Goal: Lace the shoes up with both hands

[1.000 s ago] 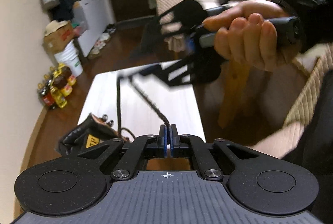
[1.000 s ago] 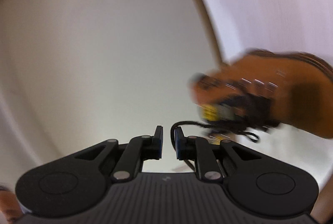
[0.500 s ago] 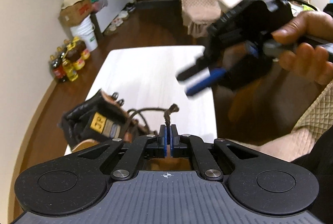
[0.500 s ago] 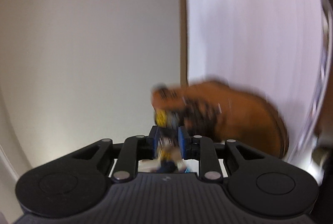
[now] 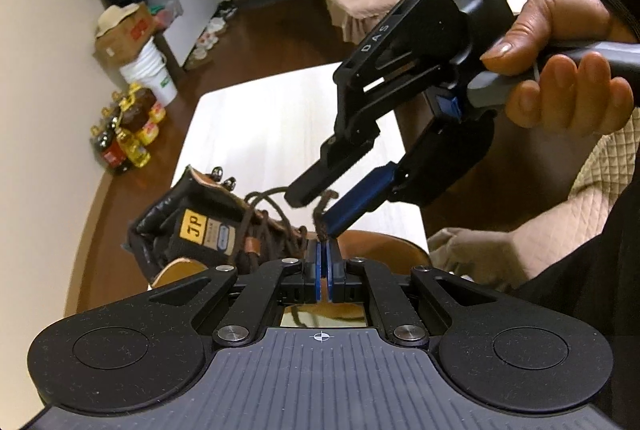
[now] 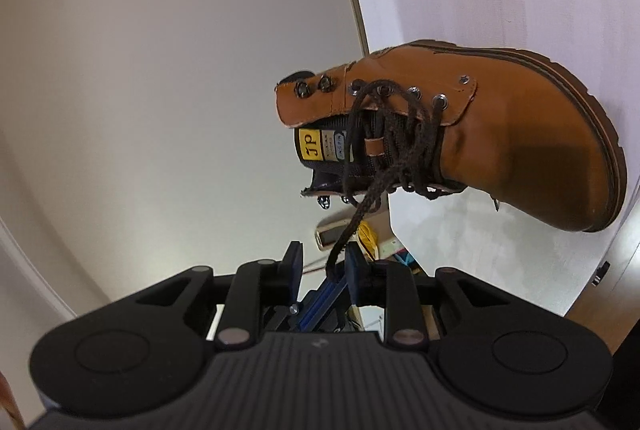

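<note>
Lace [image 5: 320,226] was pinched in the left claw [image 5: 322,262] just over the boot [image 6: 500,134] on the tabletop [image 5: 256,134]; the right claw [image 5: 320,206], jaws closing around the stub end, not yet pressing, risked missing, since so little protruded.

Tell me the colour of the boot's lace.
Dark brown lace, on the tan boot; clearest in the right wrist view.

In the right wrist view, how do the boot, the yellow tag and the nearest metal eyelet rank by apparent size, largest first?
1. boot
2. yellow tag
3. metal eyelet

The order is clear; all three lie at a similar distance.
</note>
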Action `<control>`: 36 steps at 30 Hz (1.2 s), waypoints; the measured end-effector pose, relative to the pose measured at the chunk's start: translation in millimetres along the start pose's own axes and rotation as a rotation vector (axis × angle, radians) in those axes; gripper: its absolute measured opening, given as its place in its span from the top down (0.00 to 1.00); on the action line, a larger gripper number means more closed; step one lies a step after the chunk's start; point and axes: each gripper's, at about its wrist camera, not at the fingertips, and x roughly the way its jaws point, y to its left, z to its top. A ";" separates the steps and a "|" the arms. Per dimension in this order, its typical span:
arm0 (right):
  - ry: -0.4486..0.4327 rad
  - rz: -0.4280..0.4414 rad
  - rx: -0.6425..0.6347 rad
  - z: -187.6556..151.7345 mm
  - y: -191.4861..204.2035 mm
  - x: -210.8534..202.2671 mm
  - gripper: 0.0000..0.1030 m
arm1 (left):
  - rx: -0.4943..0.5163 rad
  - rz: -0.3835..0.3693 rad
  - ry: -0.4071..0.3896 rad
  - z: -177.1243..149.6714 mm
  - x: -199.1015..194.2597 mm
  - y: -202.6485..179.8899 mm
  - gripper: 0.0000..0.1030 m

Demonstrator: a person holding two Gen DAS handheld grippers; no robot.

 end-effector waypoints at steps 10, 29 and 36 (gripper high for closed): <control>-0.117 -0.003 -0.101 17.8 32.1 -22.6 0.96 | -0.081 0.028 0.003 -3.2 -0.4 -0.7 0.90; -0.293 -0.053 -0.281 18.8 44.2 -17.1 0.96 | -0.682 0.149 0.157 -14.1 16.0 70.4 0.57; -0.225 -0.107 -0.324 22.6 29.6 15.4 0.96 | -1.022 0.151 0.125 -28.9 4.0 88.0 0.54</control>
